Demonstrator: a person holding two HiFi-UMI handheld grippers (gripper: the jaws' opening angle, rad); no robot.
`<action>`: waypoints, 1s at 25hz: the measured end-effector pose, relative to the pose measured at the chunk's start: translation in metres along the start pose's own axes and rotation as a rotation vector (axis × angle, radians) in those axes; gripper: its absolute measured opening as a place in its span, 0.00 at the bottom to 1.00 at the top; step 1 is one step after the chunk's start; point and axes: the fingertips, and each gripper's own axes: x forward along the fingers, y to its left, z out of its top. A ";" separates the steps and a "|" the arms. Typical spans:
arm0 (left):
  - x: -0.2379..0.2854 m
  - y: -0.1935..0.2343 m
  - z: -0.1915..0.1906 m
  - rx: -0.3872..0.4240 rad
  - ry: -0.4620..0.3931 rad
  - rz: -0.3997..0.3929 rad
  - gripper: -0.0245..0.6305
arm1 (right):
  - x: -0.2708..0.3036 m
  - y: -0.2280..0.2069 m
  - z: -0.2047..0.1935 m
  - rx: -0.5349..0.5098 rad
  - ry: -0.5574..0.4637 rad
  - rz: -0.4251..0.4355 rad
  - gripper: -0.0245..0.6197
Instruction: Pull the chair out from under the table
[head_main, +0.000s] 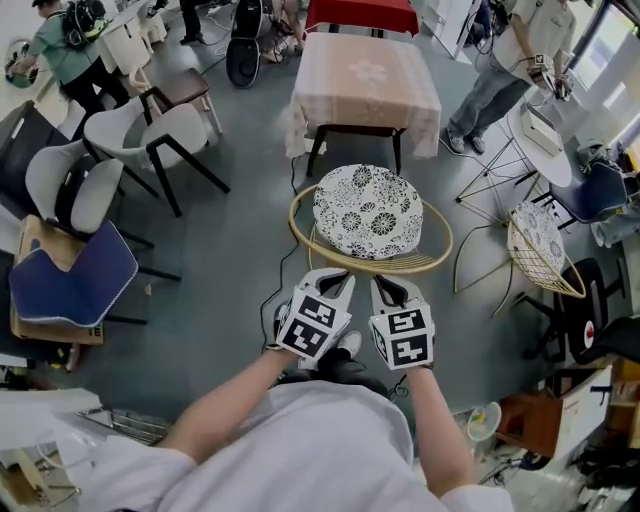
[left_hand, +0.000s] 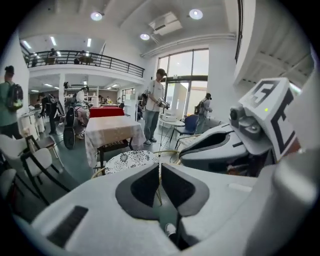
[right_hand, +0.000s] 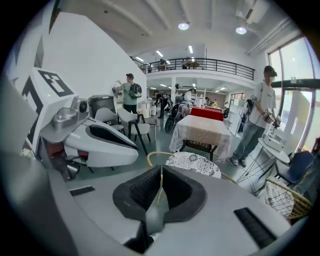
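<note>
Showing both claws clenched to a thin slit: the left gripper (head_main: 338, 280) and right gripper (head_main: 387, 287) hover side by side at the chair's (head_main: 368, 212) front rim, grasping nothing visible. The chair stands just clear of the table (head_main: 365, 80).

Ahead of the white left gripper (head_main: 333, 280) and right gripper (head_main: 390, 285), a cushion (head_main: 367, 211) is printed black-on-white with flowers, the chair (head_main: 375, 266) rim is coloured yellow, and the table (head_main: 365, 80) beyond is draped pale pink.
</note>
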 end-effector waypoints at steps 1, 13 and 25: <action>-0.006 0.000 0.004 -0.015 -0.016 0.007 0.06 | -0.003 0.005 0.003 0.025 -0.017 0.003 0.06; -0.033 -0.010 0.015 -0.136 -0.106 0.055 0.05 | -0.027 0.028 0.023 0.185 -0.152 0.009 0.04; -0.034 -0.004 0.016 -0.130 -0.112 0.085 0.04 | -0.024 0.031 0.025 0.212 -0.184 0.014 0.04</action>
